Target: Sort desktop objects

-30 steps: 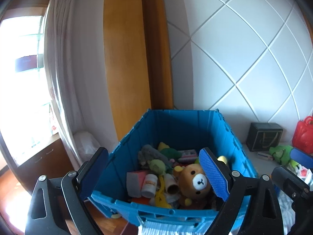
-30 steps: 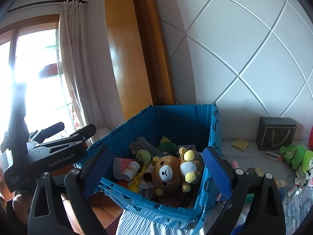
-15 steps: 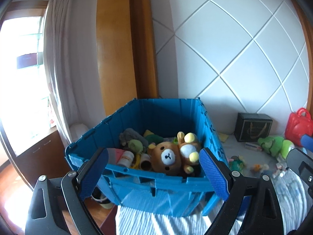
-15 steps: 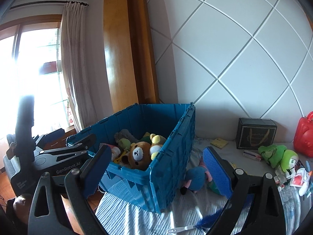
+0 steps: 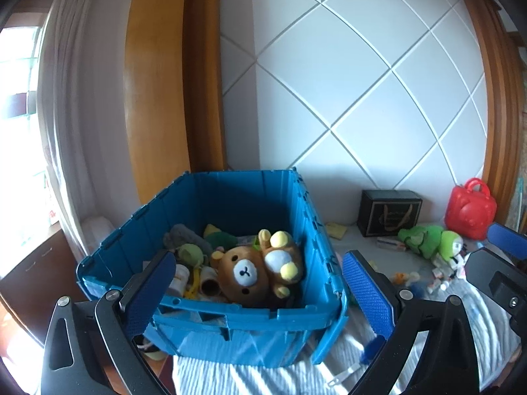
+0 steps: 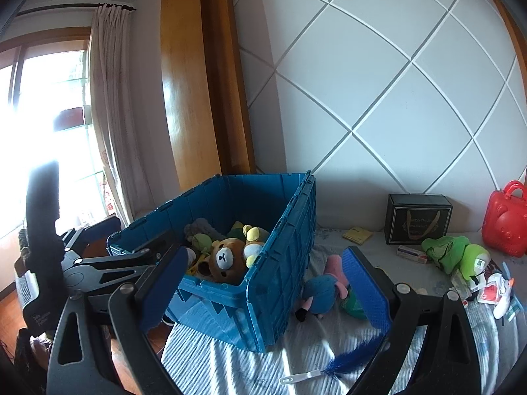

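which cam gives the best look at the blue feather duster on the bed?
Right wrist: the blue feather duster lies in full view, white handle to feather tip, on the striped cover. Left wrist shows only part of it, tucked behind the left tongs' finger.

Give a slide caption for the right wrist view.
Open right hand-held gripper faces a blue crate of soft toys; more toys lie beside it.

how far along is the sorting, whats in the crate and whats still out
Done: the brown bear and other toys lie in the blue crate. In hand: nothing; left tongs opening, right tongs open, both empty. Left: green plush, blue plush, red case, black box.
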